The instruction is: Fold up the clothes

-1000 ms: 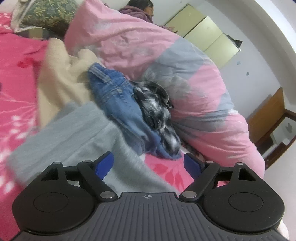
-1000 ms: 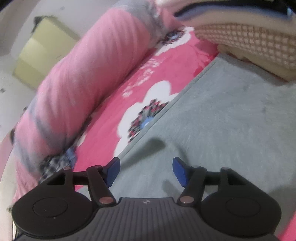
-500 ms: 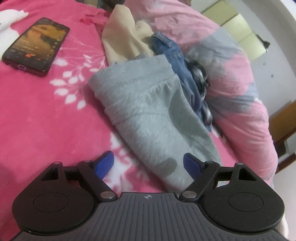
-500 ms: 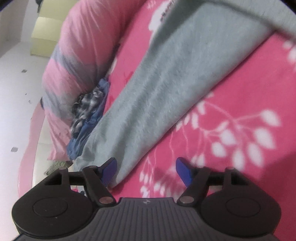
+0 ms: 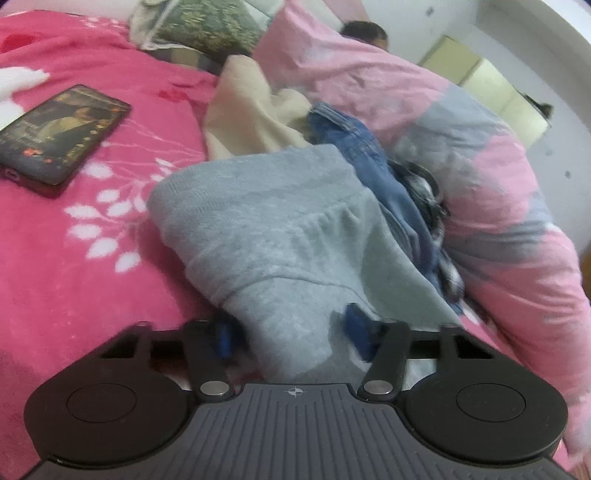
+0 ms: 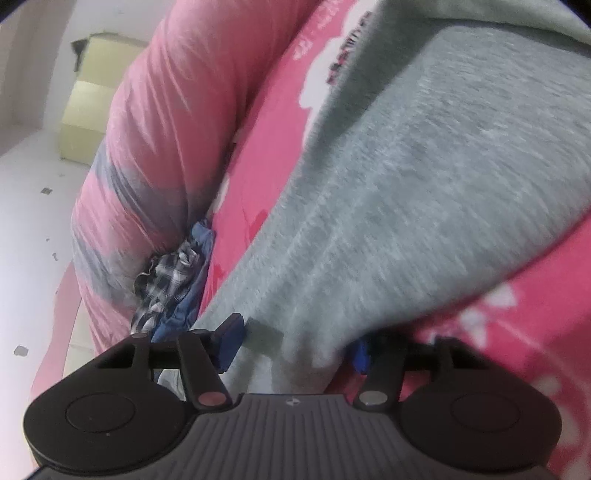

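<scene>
Left gripper [image 5: 291,338], jaws just closing, pressed into a bunched fold of the grey garment [image 5: 280,236] on the pink bedspread [image 5: 74,258]. Right gripper [image 6: 295,341], jaws also just closing, straddling the garment's [image 6: 424,184] other end; grip impossible to confirm. Only in the left view: phone [image 5: 61,134] at 10 o'clock, beige cloth [image 5: 251,118], person [image 5: 364,31] at 12. In both: jeans [image 5: 373,162], plaid shirt [image 6: 166,280], rolled quilt [image 5: 480,177].
</scene>
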A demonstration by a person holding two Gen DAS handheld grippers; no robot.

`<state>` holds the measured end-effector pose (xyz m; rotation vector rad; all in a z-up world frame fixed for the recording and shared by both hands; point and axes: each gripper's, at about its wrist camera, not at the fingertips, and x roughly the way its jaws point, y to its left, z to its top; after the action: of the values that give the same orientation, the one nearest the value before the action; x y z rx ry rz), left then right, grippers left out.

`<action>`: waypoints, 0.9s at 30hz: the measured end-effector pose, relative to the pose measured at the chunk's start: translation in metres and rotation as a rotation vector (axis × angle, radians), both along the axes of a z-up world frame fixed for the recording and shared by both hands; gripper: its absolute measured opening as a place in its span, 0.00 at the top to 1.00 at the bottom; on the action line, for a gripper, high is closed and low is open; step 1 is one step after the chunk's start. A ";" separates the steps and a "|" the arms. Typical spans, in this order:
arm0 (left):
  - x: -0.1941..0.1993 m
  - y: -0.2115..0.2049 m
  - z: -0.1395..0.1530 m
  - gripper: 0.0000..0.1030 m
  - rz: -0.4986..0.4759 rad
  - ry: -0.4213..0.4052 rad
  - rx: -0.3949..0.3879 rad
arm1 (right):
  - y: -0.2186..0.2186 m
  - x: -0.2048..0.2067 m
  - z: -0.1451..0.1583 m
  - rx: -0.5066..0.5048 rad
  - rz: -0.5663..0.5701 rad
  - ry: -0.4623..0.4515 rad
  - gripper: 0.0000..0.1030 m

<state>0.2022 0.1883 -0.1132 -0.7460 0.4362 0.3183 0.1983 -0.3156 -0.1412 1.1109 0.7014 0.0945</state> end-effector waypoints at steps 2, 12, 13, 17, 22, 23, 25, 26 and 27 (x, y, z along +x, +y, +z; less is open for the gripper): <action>0.000 0.002 -0.002 0.72 0.028 0.002 -0.009 | 0.002 0.003 -0.002 -0.019 0.000 -0.031 0.48; -0.032 0.006 0.035 0.89 0.046 -0.105 -0.084 | -0.013 -0.020 0.016 0.012 -0.049 -0.105 0.90; -0.041 0.006 0.040 0.89 0.039 -0.114 -0.099 | -0.014 -0.026 0.022 0.009 -0.052 -0.114 0.90; -0.087 0.007 0.054 0.89 0.000 -0.123 -0.119 | -0.023 -0.062 0.042 0.007 -0.040 -0.120 0.90; -0.158 0.006 0.048 0.89 -0.050 -0.075 -0.078 | -0.027 -0.120 0.050 -0.021 0.008 -0.070 0.90; -0.167 0.007 0.041 0.88 -0.054 -0.050 -0.079 | -0.028 -0.128 0.047 -0.026 0.021 -0.056 0.90; -0.174 0.011 0.026 0.81 -0.106 -0.025 -0.060 | -0.031 -0.134 0.037 -0.056 0.057 0.003 0.88; -0.176 0.013 0.018 0.79 -0.138 -0.016 -0.045 | -0.032 -0.133 0.031 -0.078 0.076 0.044 0.83; -0.178 0.015 0.011 0.78 -0.171 -0.007 -0.030 | -0.034 -0.132 0.026 -0.111 0.098 0.089 0.80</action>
<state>0.0242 0.2035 -0.1023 -0.7335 0.4953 0.1491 0.0668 -0.3492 -0.1150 0.9795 0.8315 0.0887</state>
